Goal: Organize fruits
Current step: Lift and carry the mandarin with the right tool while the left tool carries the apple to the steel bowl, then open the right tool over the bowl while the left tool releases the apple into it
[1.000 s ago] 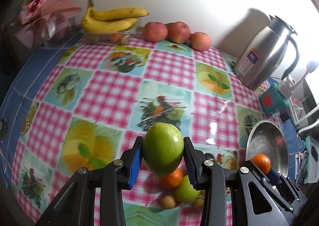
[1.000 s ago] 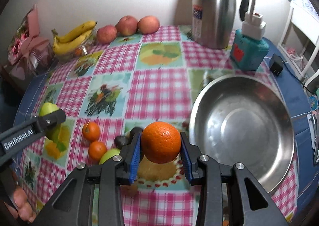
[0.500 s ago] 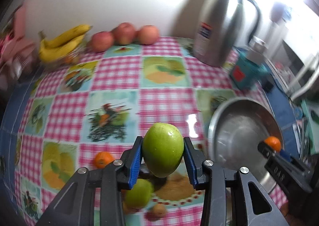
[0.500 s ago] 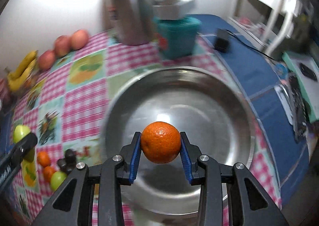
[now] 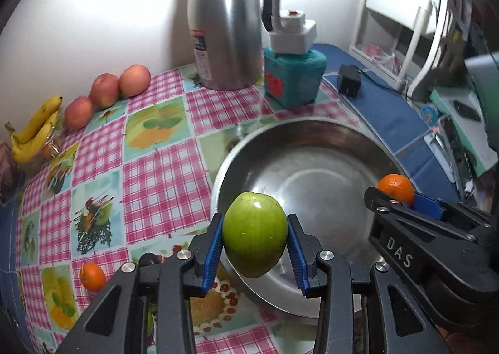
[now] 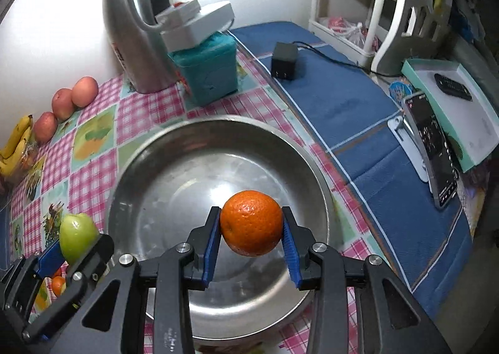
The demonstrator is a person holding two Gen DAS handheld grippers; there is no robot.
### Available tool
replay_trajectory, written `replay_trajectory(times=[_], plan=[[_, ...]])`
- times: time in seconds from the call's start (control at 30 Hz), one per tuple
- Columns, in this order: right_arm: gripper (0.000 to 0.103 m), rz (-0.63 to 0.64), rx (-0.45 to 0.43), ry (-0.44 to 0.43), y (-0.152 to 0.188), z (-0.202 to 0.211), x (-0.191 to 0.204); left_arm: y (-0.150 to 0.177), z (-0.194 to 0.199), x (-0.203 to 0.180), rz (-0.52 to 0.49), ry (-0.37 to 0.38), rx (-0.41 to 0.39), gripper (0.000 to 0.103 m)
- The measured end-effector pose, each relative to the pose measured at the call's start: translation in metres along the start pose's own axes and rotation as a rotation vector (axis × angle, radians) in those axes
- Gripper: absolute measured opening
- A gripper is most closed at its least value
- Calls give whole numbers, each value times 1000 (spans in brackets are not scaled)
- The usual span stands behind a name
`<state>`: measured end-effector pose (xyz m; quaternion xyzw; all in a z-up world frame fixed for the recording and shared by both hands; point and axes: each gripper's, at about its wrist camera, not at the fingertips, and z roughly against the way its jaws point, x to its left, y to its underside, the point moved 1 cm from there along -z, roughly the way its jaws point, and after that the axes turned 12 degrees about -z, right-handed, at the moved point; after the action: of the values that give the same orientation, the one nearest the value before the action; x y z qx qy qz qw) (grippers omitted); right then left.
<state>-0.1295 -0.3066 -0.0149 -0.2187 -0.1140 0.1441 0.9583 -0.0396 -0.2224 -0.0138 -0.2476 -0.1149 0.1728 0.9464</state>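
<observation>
Presently, the left gripper (image 5: pixel 255 255) had its fingers clamped on a green fruit (image 5: pixel 255 235) over the near rim of the steel bowl (image 5: pixel 312 142); the right gripper (image 6: pixel 251 243) gripped an orange (image 6: pixel 251 223) above the bowl's middle. Judged step: delivery. Next, each needed lowering and releasing. The bowl held nothing. Another small orange (image 5: pixel 92 276) lay on the counter (image 5: pixel 156 167).

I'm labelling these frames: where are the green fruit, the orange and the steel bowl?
green fruit (image 5: pixel 254 234), left wrist view, middle of its skin.
orange (image 6: pixel 251 223), right wrist view, centre of its peel.
steel bowl (image 6: pixel 174 195), right wrist view, bare inner floor.
</observation>
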Motion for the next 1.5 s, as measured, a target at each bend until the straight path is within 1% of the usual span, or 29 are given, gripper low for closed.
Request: replay_trajectory(times=[0.13, 0.27, 0.63, 0.8, 0.93, 1.1, 1.17, 1.23, 1.37, 1.5], plan=[[39, -10, 56, 12, 3, -15, -4, 4, -8, -2, -10, 2, 15, 42], [39, -7, 75, 17, 6, -21, -4, 4, -9, -3, -17, 0, 16, 42], [39, -4, 89, 13, 4, -20, -3, 6, -12, -2, -12, 4, 32, 42], [39, -11, 104, 12, 6, -21, -4, 5, -10, 0, -1, 12, 26, 43], [39, -13, 98, 14, 5, -19, -5, 4, -4, 3, 8, 15, 11, 44], [40, 3, 86, 10, 6, -16, -3, 5, -1, 9, 35, 19, 16, 46], [41, 17, 73, 11, 7, -14, -1, 6, 0, 15, 55, 13, 21, 49], [48, 26, 62, 6, 7, -11, 1, 8, 1, 22, 83, 8, 26, 52], [49, 48, 48, 14, 10, -8, 4, 15, 3, 43, 168, -18, 45, 59], [49, 82, 44, 10, 17, -6, 9, 28, 5, 69, 262, -52, 75, 62]])
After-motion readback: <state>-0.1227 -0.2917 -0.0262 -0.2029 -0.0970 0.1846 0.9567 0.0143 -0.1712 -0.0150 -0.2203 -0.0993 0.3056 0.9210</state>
